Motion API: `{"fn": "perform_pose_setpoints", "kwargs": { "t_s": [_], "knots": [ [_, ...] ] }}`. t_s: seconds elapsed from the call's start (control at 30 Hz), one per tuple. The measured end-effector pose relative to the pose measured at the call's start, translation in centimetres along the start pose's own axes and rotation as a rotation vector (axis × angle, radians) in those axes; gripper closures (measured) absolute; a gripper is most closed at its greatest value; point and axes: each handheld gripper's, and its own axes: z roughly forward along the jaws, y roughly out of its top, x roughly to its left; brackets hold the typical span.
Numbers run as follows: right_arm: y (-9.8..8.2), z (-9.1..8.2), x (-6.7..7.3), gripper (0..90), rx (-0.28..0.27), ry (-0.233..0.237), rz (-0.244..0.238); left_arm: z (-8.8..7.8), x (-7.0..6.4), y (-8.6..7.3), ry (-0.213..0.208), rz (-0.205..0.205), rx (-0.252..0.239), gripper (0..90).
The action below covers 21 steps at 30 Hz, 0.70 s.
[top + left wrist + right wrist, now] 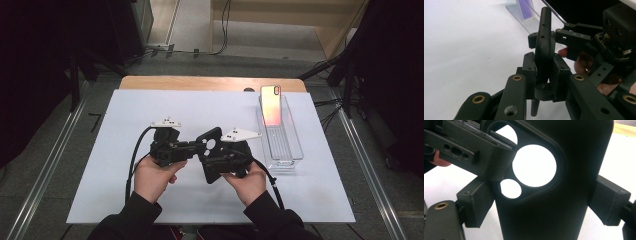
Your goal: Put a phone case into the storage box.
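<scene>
The left gripper (192,148) is clamped on the edge of a black phone case (212,155) by its camera cutout, and the right gripper (216,163) pinches across its width. The case, held between them above the white mat (125,120), looks light, thin and bendy, so the rims seem the safest hold. Beyond the right gripper, a phone (270,105) leans in a clear tray (292,145).

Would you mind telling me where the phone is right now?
In the high view, the phone stands at the far end of the clear tray on the table's right side, beyond the right gripper.
</scene>
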Motion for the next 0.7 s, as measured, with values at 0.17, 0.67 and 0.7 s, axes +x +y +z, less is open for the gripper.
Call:
{"fn": "perform_pose_setpoints", "kwargs": {
  "t_s": [0.17,0.67,0.7],
  "knots": [
    [0.1,-0.2,-0.3,13.0,-0.003,0.001,-0.002,-0.7,-0.5,0.3,-0.003,0.016,-0.023,59.6],
    [0.7,-2.5,-3.6,13.0,-0.016,0.049,0.035,-2.4,1.1,-0.2,-0.077,0.089,0.035,35.0],
    [0.8,-2.7,-3.8,12.9,-0.018,0.055,0.033,-2.4,1.3,-0.4,-0.082,0.096,0.033,35.0]
  ]
}}
